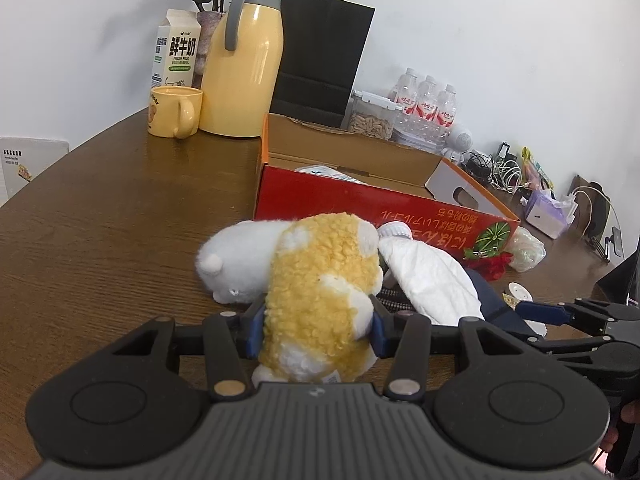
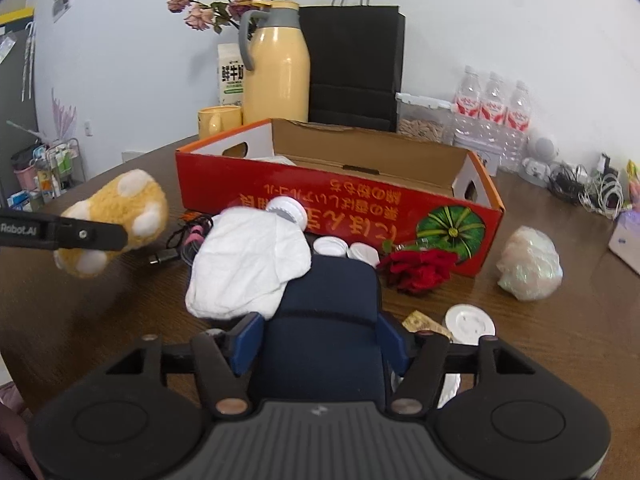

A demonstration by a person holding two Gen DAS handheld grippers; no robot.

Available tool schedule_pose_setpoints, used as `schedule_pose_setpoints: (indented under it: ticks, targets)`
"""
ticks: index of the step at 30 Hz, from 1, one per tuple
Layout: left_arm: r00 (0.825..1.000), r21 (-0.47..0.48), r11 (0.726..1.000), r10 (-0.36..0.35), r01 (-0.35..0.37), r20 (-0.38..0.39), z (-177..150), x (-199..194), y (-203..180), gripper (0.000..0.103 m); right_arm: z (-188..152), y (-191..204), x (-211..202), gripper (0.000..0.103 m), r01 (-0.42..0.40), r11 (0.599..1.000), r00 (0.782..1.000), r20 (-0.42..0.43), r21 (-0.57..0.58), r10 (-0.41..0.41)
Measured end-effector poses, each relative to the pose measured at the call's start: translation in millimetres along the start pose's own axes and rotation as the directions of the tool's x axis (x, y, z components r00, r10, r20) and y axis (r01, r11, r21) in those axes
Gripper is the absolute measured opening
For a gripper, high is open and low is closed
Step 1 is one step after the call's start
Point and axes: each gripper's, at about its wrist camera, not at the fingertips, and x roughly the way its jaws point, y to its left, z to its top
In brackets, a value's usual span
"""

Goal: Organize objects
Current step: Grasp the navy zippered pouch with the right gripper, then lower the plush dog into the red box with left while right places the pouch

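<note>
Gripping a yellow plush toy (image 1: 320, 296), the left gripper (image 1: 318, 334) is held short of the red box (image 1: 360, 204); the right gripper (image 2: 320, 344) is clamped on a navy pouch (image 2: 324, 320), equally near, table centre.

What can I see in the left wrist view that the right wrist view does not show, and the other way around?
Only the left wrist view shows the white plush toy lying beside the yellow plush toy.

Only the right wrist view shows the black cable on the table and two white caps by the box.

Both show the red cardboard box, yellow thermos, black paper bag, and white cloth.
</note>
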Motion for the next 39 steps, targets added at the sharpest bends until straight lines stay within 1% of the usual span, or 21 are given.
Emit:
schedule_pose_setpoints:
  ticks: [2,5,7,10,11,12,15,20,25,29,34,39]
  targets:
    - [1.0,-0.001,1.0,0.001,-0.001,0.001,0,-1,1,0.049,-1,-3,1,0.067,-0.005,1.0,1.0,-0.005,0.024,0.005]
    - [1.0,0.003,1.0,0.001,-0.001,0.0,-1,0,0,0.049,-3,-1,8,0.073,0.005,1.0,1.0,-0.025,0.021,-0.004]
    - [1.0,0.006,1.0,0.002,-0.002,-0.001,-1,1,0,0.049,-5,-1,14,0.073,0.006,1.0,0.999,-0.049,0.021,-0.005]
    - [1.0,0.01,1.0,0.001,-0.001,0.003,-1,0,0,0.049,-7,-6,16,0.066,-0.013,0.998,0.999,-0.04,0.054,0.015]
    - [1.0,0.01,1.0,0.002,-0.002,0.007,-1,-1,0,0.049,-6,-7,14,0.063,-0.016,0.998,0.999,-0.033,0.055,0.018]
    - [1.0,0.011,1.0,0.001,-0.001,0.012,1,-2,0,0.049,-6,-7,11,0.062,-0.017,0.998,1.0,-0.023,0.054,0.019]
    - [0.999,0.011,1.0,-0.001,0.001,0.033,5,-6,-1,0.049,-4,-7,2,0.061,-0.001,0.999,1.0,0.008,0.038,0.001]
    - [0.997,0.038,0.999,-0.003,0.0,0.075,17,-11,-7,0.049,6,-11,-17,0.06,0.011,1.0,0.997,0.07,0.02,-0.012]
    - [0.992,0.067,0.998,-0.017,0.008,0.124,38,-8,-20,0.049,24,-16,-28,0.06,0.035,0.999,0.99,0.138,0.004,-0.036]
    - [0.987,0.089,0.996,-0.038,0.024,0.158,58,1,-31,0.049,42,-21,-24,0.06,0.048,0.999,0.982,0.184,0.01,-0.049]
    - [0.983,0.097,0.995,-0.038,0.021,0.18,89,28,-47,0.049,75,-32,-8,0.06,0.061,0.997,0.97,0.234,0.036,-0.068]
    - [0.981,0.089,0.996,-0.022,0.005,0.194,116,64,-57,0.049,109,-41,23,0.061,0.085,0.994,0.961,0.256,0.073,-0.102]
